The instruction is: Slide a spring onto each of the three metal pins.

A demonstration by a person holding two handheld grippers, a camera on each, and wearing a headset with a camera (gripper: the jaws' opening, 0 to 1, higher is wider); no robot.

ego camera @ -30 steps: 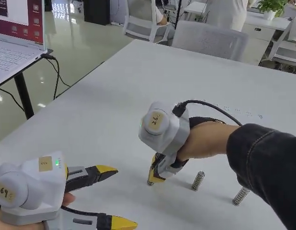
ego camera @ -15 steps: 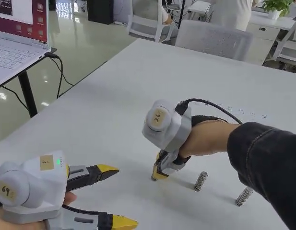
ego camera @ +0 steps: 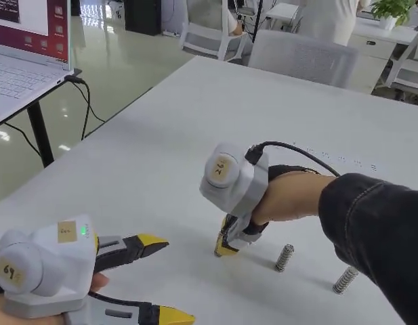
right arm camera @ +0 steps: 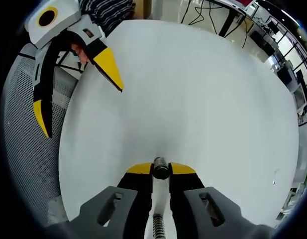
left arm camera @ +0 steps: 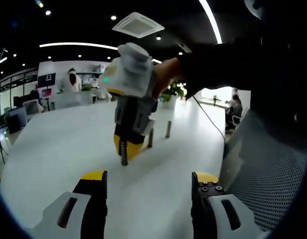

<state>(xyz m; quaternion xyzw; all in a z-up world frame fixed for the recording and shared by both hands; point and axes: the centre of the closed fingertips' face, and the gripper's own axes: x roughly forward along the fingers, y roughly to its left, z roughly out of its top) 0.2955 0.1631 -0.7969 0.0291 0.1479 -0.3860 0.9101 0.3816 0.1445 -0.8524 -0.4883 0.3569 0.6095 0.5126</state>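
Right gripper view: we log right tongs [right arm camera: 161, 169] clamped on one spring [right arm camera: 156, 226], long axis upright off the counter [right arm camera: 203, 84]; left tongs [right arm camera: 83, 112] agape, upper left.

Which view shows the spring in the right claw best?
Left gripper view: the coiled metal spring shows side-on and upright, with its lower coils clear below the right claw that pinches it. Right gripper view shows it end-on between the yellow tips. In the head view the claw hides most of it.
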